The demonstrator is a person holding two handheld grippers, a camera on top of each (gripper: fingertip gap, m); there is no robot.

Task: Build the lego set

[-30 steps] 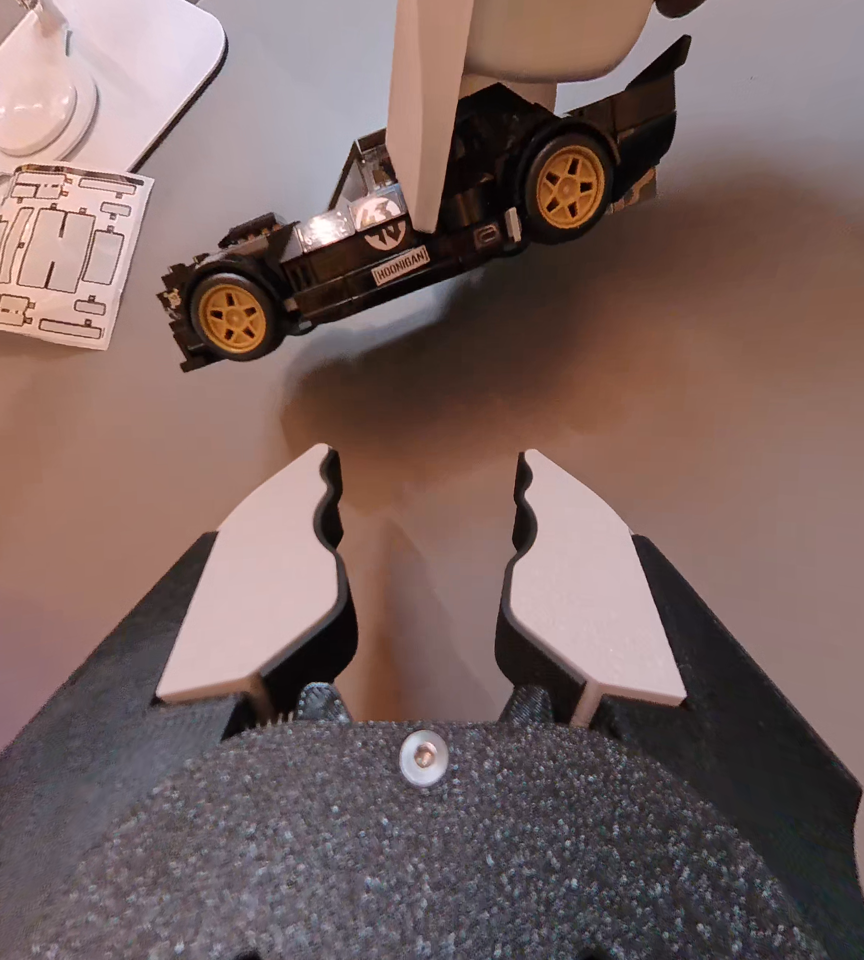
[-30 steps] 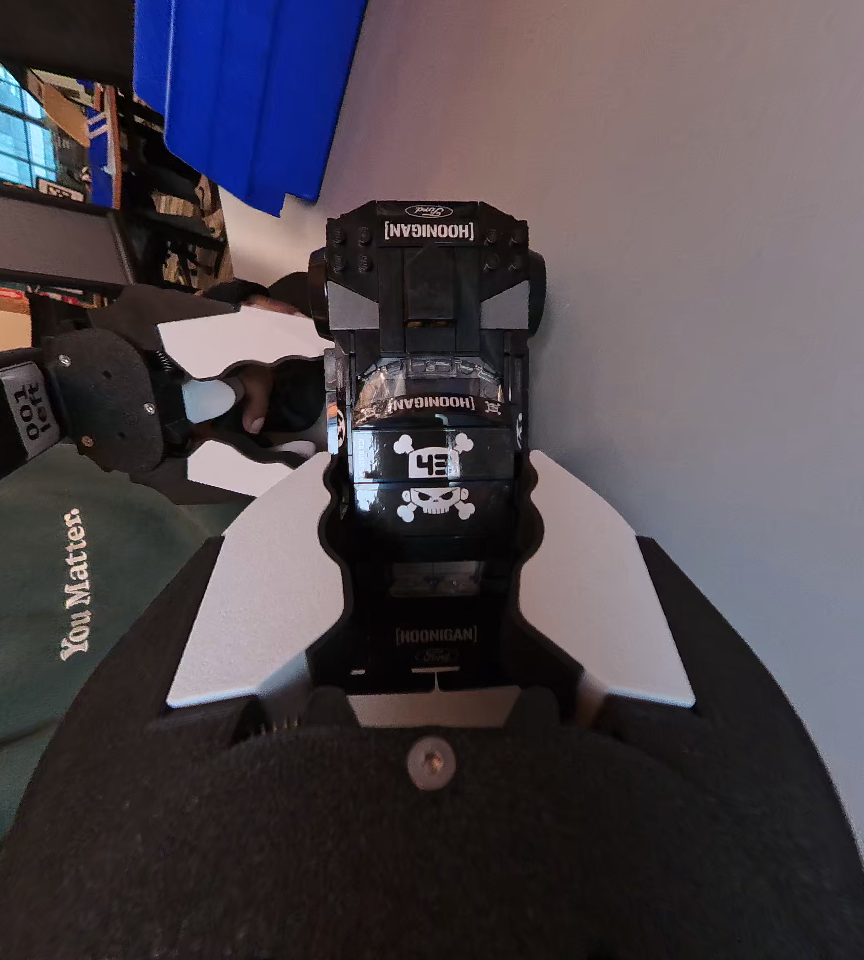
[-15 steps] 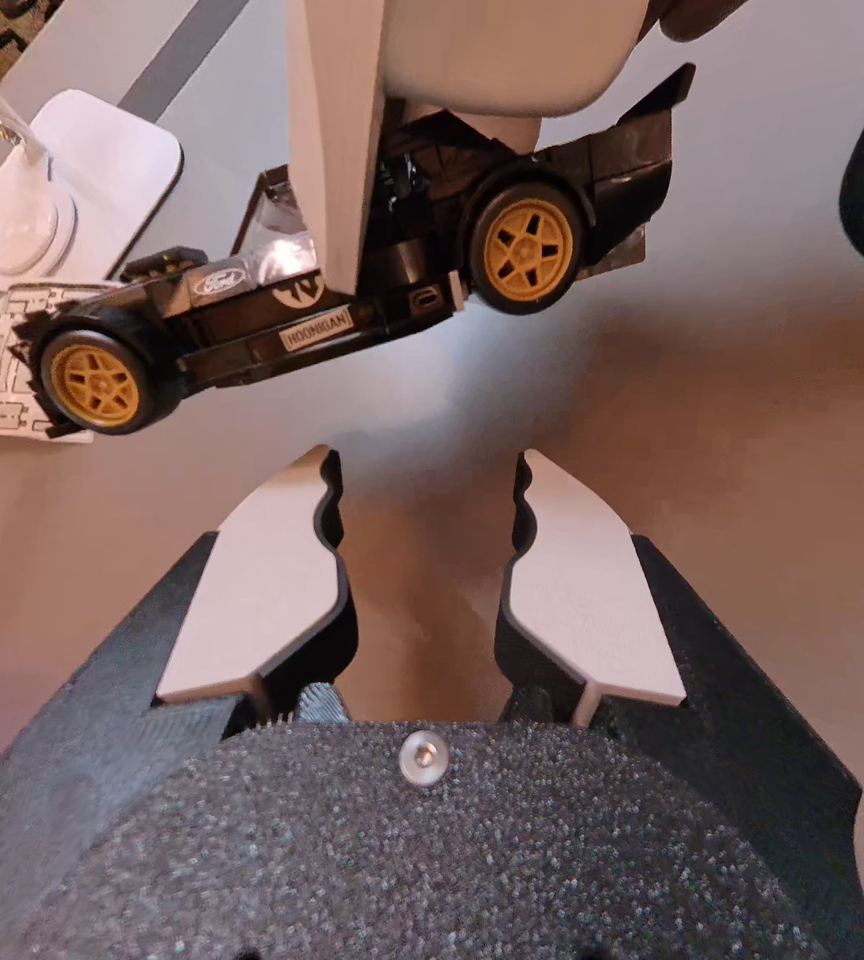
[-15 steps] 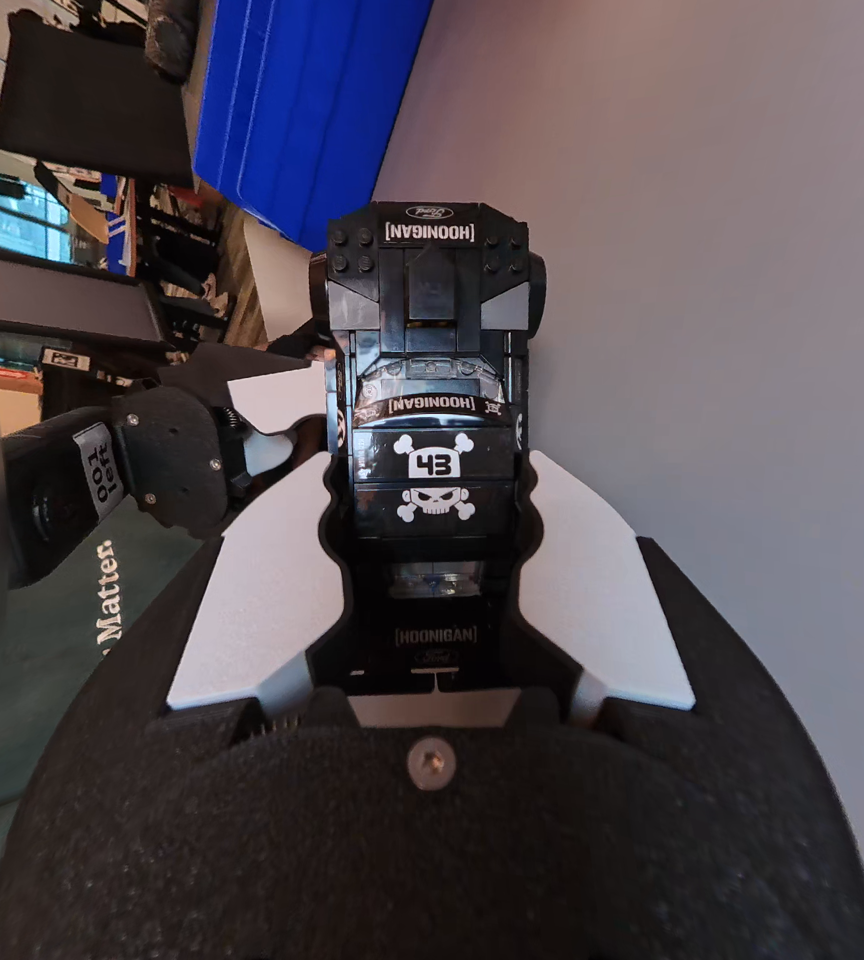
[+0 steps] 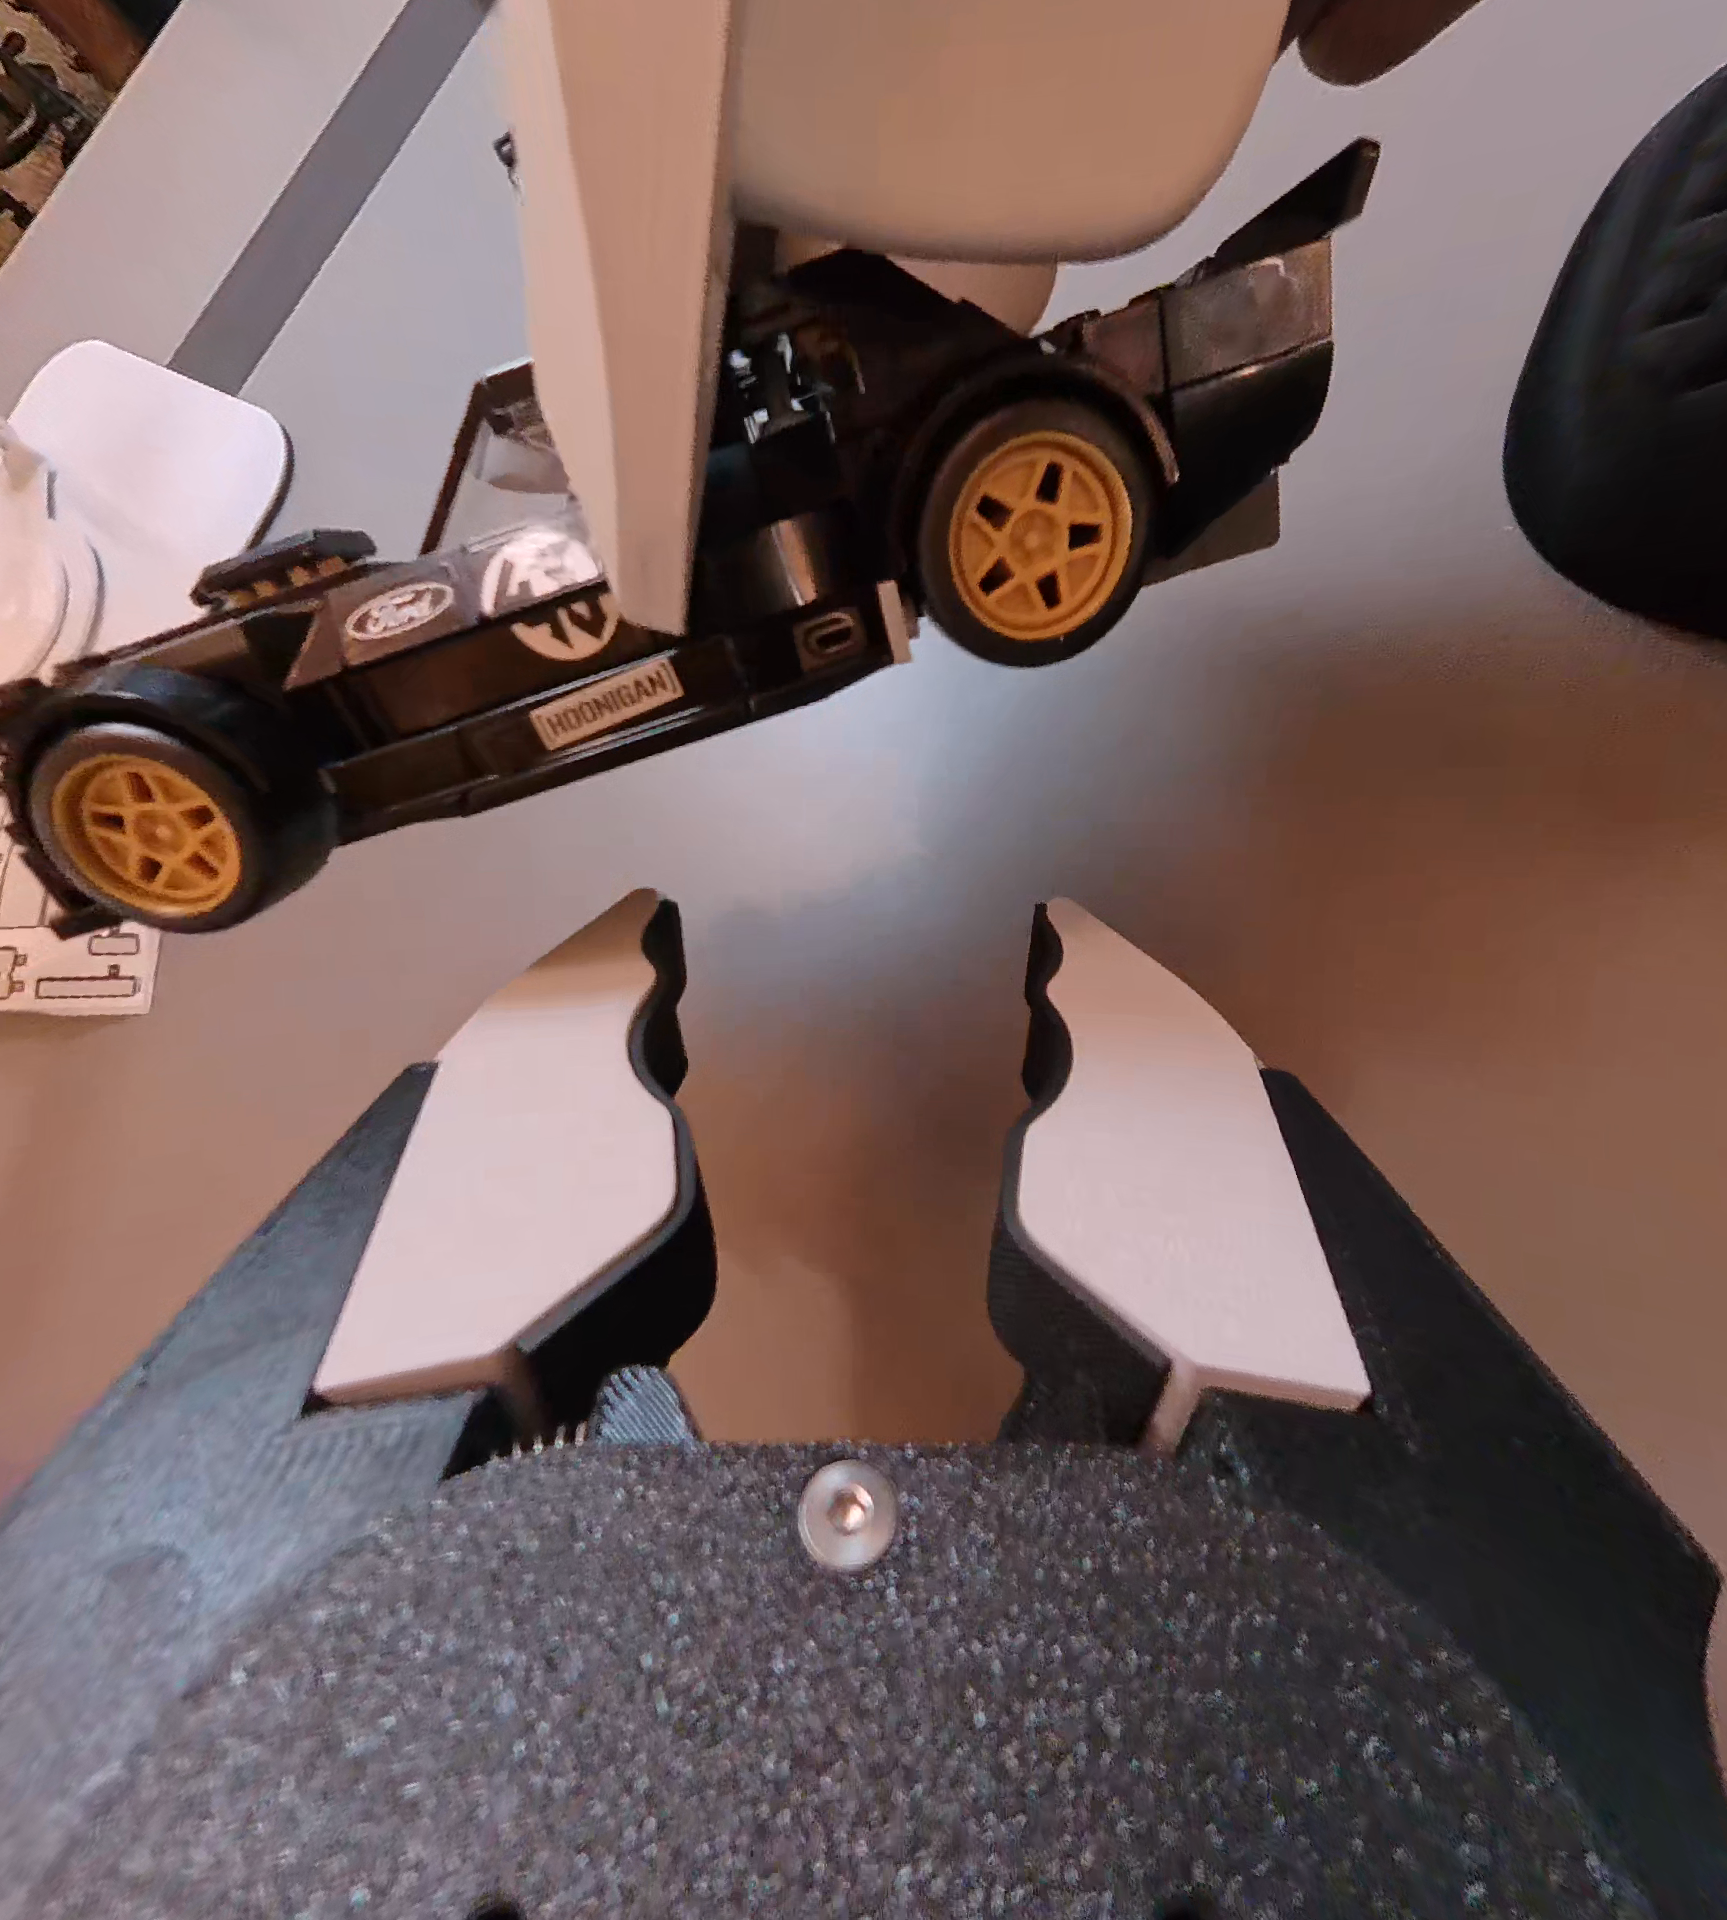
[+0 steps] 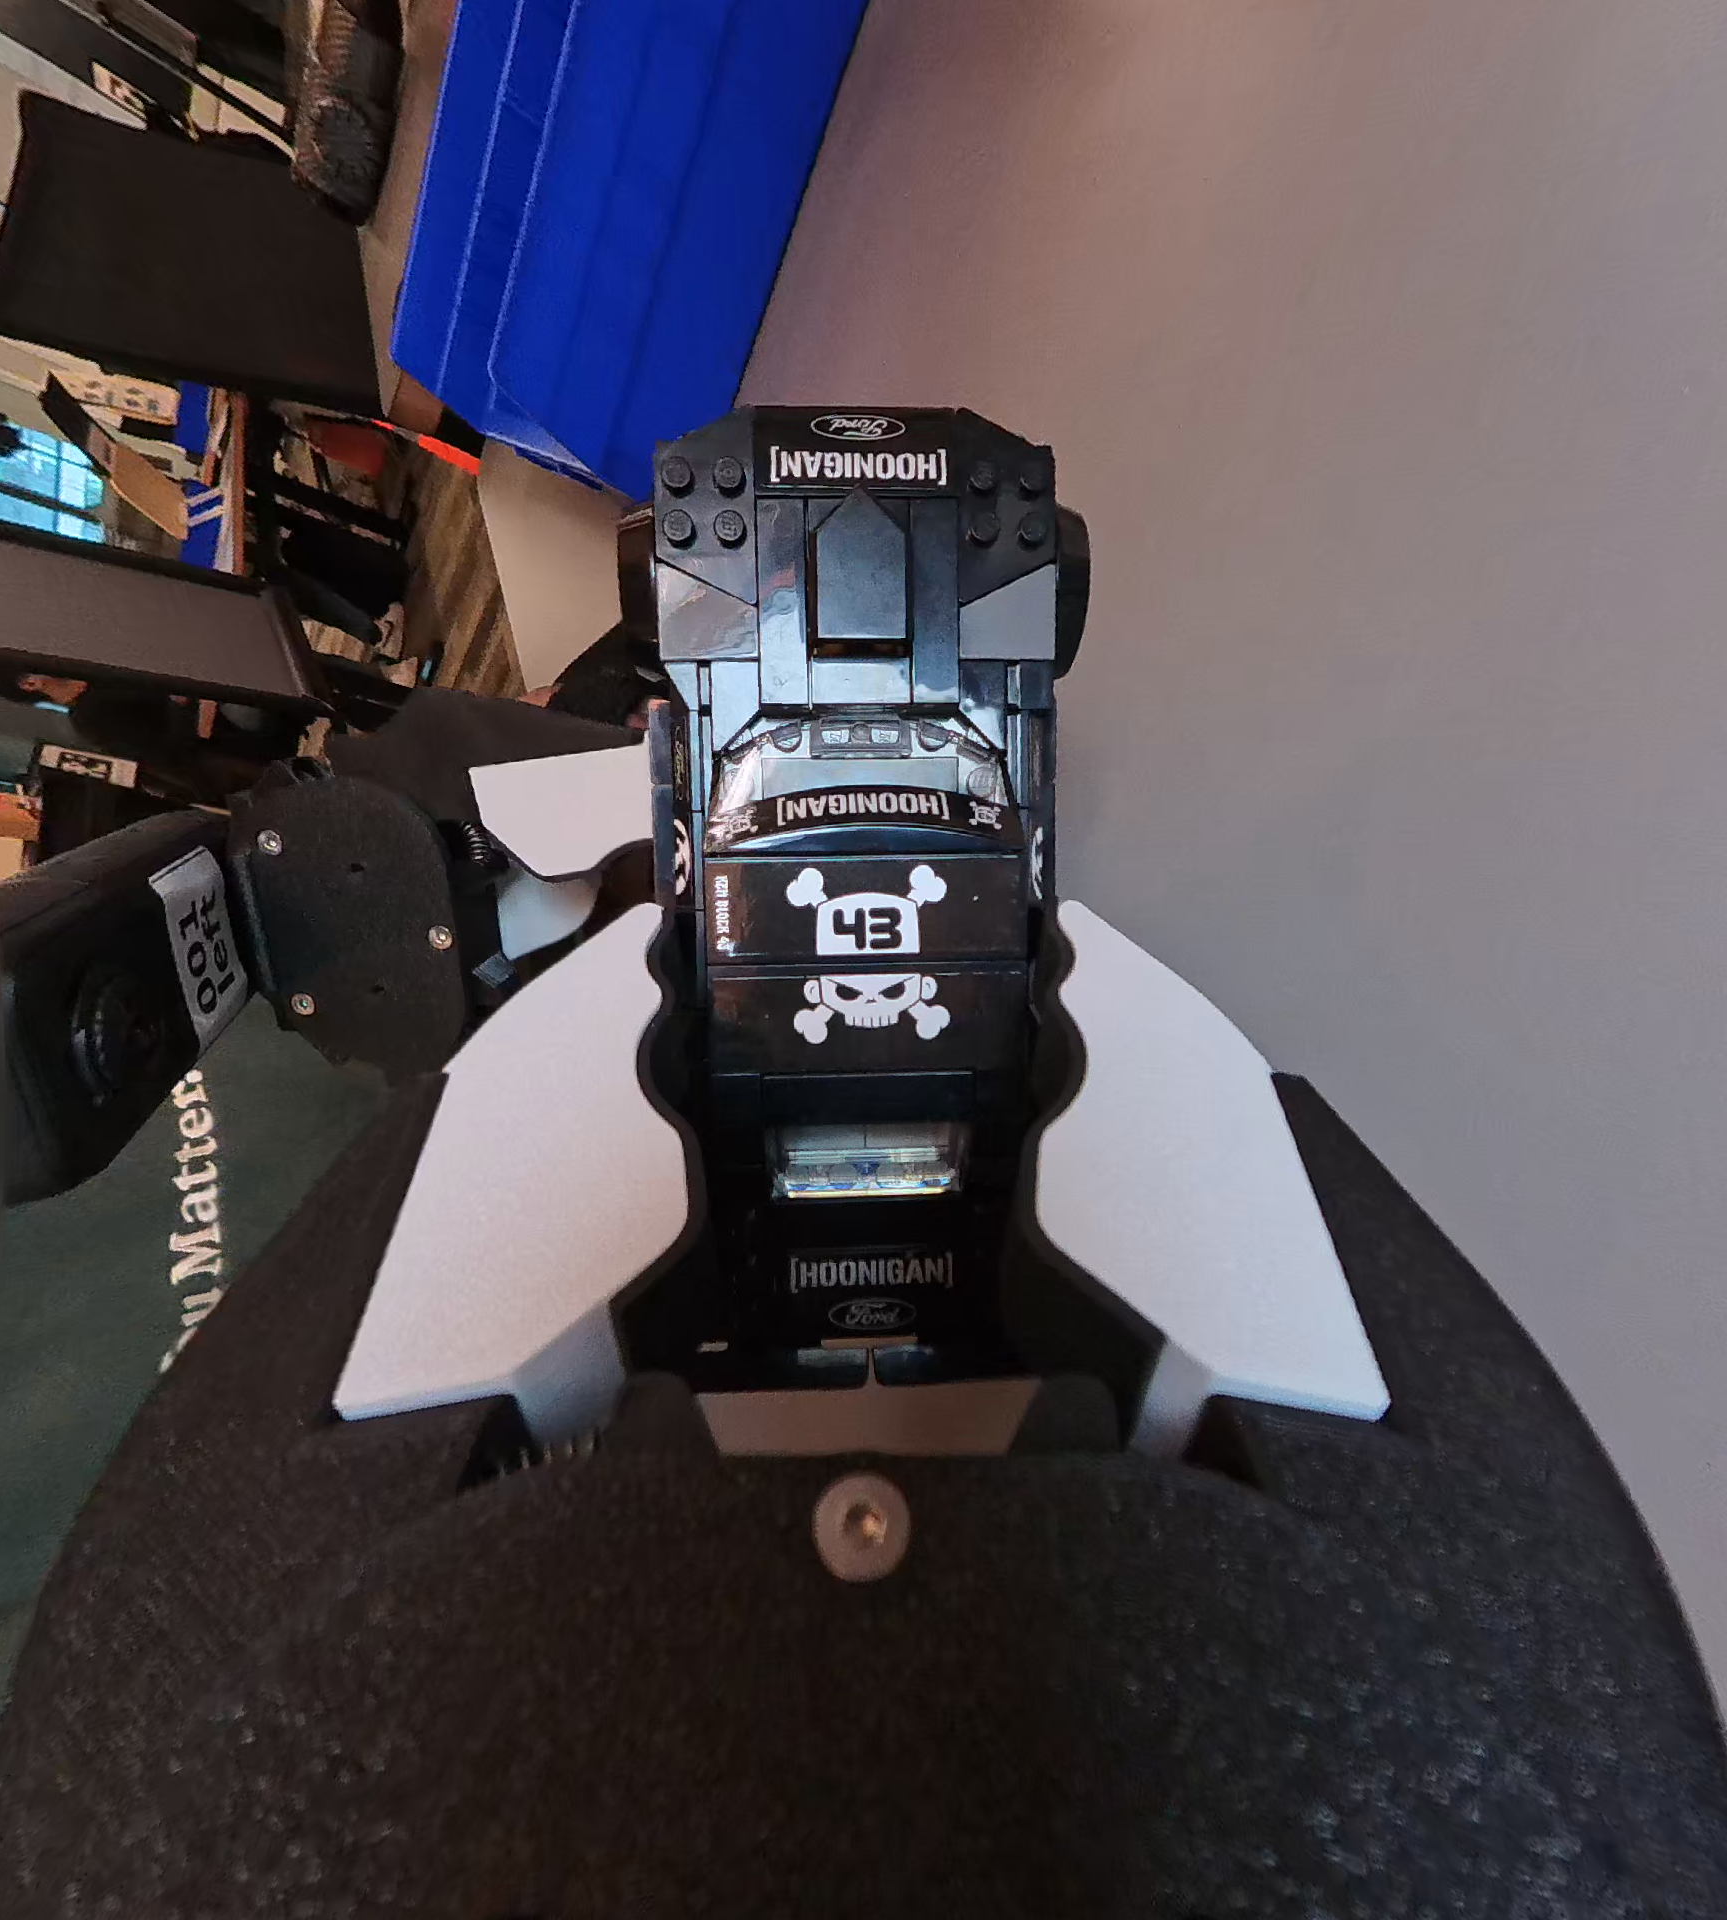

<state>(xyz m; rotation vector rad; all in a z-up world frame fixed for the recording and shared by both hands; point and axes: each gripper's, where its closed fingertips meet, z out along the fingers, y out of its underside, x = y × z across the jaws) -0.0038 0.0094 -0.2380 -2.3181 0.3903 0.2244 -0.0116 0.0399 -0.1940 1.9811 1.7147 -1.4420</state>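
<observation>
Starting closest in: the left gripper (image 5: 854, 914) has its two white fingers spread apart with nothing between them, just the grey table (image 5: 1202, 831) showing through the gap. It hangs above the tabletop and isn't touching anything.

A bit further out, the black lego car (image 5: 630, 665) is up in the air, clear of the table, with its nose tilted down toward the left of the left wrist view. The gold wheels stand out, one near the front (image 5: 150, 831) and one at the back (image 5: 1041, 535). The right gripper (image 6: 864, 925) is clamped on it from both sides, roughly around the cabin. In the right wrist view the car runs lengthwise between the white fingers (image 6: 526, 1132), tail tucked in close to the camera and hood pointing away, roof decals facing the lens. The left gripper also shows off to the side there, near the car but apart from it, in front of a person's dark green shirt (image 6: 90, 1299).

Past the car, a white sticker sheet (image 5: 17, 956) lies flat on the table, partly hidden behind the front wheel. Just beyond it sits a white stand base (image 5: 142, 447). A black padded thing (image 5: 1690, 364) is at the right edge; can't tell what it is. Farthest off in the right wrist view there's a blue bin (image 6: 610, 208).
</observation>
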